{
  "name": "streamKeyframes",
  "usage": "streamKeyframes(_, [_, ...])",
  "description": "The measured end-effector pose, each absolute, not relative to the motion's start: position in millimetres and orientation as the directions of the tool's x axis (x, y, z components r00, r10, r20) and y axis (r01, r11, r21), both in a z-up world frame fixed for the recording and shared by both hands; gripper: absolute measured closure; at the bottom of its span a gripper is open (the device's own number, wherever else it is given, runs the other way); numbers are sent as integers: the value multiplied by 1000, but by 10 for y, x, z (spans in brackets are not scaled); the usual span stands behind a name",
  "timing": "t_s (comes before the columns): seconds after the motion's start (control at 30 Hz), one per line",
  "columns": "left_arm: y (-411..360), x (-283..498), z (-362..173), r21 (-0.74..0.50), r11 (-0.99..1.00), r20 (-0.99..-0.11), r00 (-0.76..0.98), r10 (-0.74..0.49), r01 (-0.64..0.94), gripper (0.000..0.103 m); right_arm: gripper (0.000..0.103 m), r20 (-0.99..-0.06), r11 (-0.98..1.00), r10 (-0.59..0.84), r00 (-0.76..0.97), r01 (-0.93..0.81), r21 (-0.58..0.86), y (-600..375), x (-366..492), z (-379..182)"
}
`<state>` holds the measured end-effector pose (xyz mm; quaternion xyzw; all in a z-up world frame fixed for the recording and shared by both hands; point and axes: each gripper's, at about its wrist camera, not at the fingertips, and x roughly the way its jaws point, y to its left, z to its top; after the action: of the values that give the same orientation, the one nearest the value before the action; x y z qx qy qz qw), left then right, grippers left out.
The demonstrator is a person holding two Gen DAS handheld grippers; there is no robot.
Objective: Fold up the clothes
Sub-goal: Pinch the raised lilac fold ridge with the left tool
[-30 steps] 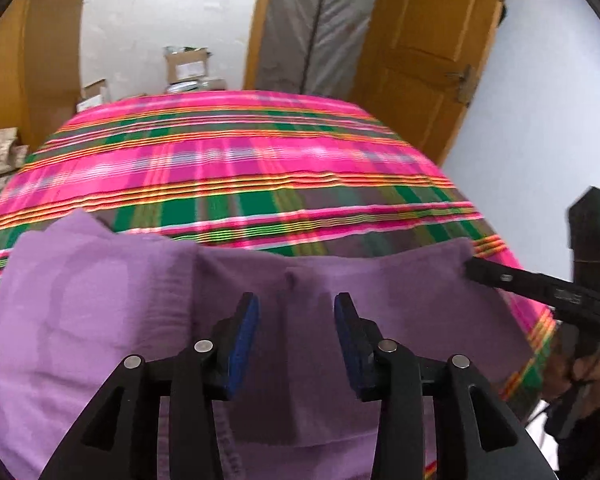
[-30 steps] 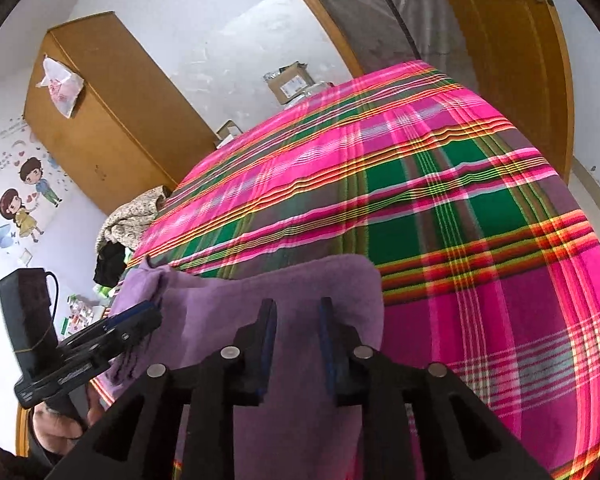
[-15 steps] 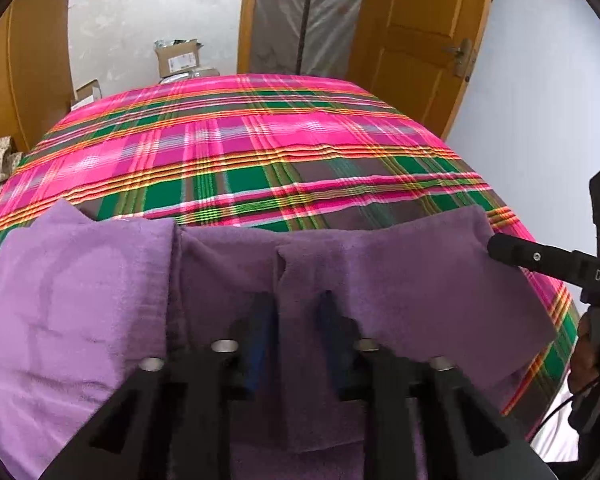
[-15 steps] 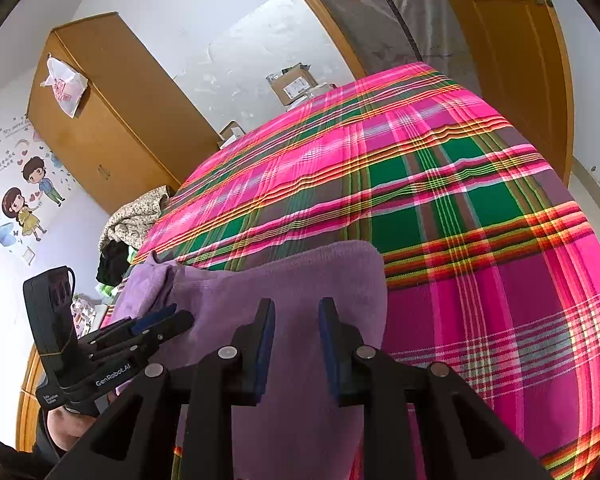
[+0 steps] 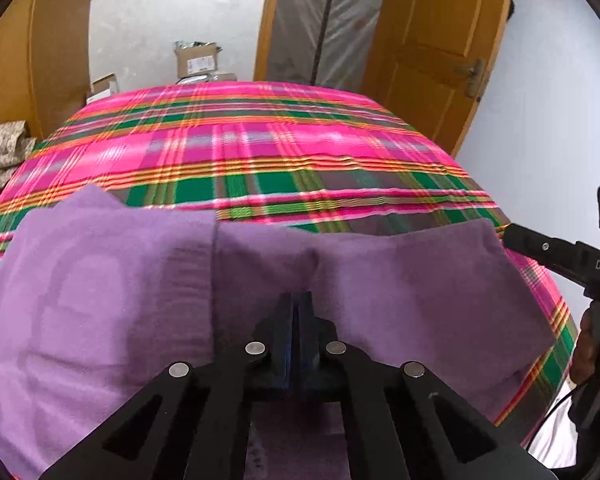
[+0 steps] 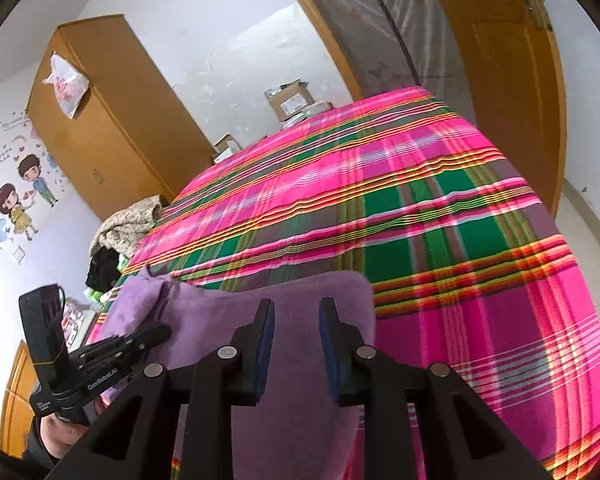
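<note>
A purple garment (image 5: 100, 280) lies spread across the near end of a bed with a pink and green plaid cover (image 5: 260, 148). My left gripper (image 5: 298, 300) is shut, its blue pads pinching a small ridge of the purple cloth near the garment's middle. In the right wrist view the garment (image 6: 312, 292) ends in a rounded corner on the plaid cover (image 6: 420, 200). My right gripper (image 6: 296, 308) hovers over that corner, its jaws opening, with cloth seen between them but not pressed. Each gripper shows in the other's view: the right (image 5: 512, 234), the left (image 6: 156, 334).
A wooden wardrobe (image 6: 112, 120) stands left of the bed, with a heap of clothes (image 6: 128, 220) at its foot. Cardboard boxes (image 5: 196, 60) sit beyond the far end. A wooden door (image 5: 436, 40) and a plastic-covered doorway (image 5: 320, 20) are at the far right.
The left jaws have closed together on the purple cloth. The right jaws have spread wider over the garment's corner. Neither hand has shifted much.
</note>
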<state>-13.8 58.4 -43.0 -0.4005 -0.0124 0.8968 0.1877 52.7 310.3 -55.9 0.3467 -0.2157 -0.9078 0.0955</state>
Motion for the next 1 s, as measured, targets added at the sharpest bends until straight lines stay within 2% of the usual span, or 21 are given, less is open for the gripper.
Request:
streamKeyframes(0.23, [597, -105, -343, -227, -908, -690, -600, 406, -353, 100, 71, -587, -887, -311, -747, 7, 461, 3191, 461, -561])
streamKeyframes(0.27, [607, -111, -340, -239, -903, -690, -592, 416, -356, 97, 71, -589, -889, -312, -746, 9, 459, 3183, 442, -560])
streamKeyframes(0.37, [636, -151, -374, -279, -892, -704, -556, 442, -356, 76, 71, -591, -888, -315, -742, 11, 460, 3171, 414, -566])
streamKeyframes(0.4, [639, -154, -388, -290, -888, -707, -546, 449, -356, 75, 71, -592, -887, -317, -741, 10, 462, 3169, 409, -570])
streamKeyframes(0.63, [777, -97, -436, -239, -890, -732, -530, 428, -388, 74, 71, -597, -880, -326, -733, 4, 475, 3187, 430, -607])
streamKeyframes(0.67, [785, -94, -438, -233, -891, -733, -532, 424, -390, 77, 71, -598, -880, -327, -732, 5, 476, 3185, 436, -614])
streamKeyframes(0.7, [779, -98, -442, -234, -891, -731, -533, 426, -390, 86, 71, -598, -879, -329, -731, 5, 477, 3182, 441, -621])
streamKeyframes(0.73, [762, -101, -442, -242, -890, -728, -533, 430, -388, 90, 71, -598, -878, -330, -730, 5, 478, 3181, 447, -623])
streamKeyframes(1.0, [658, -28, -232, -299, -858, -660, -559, 502, -418, 93, 71, -571, -873, -348, -743, 34, 487, 3185, 560, -561])
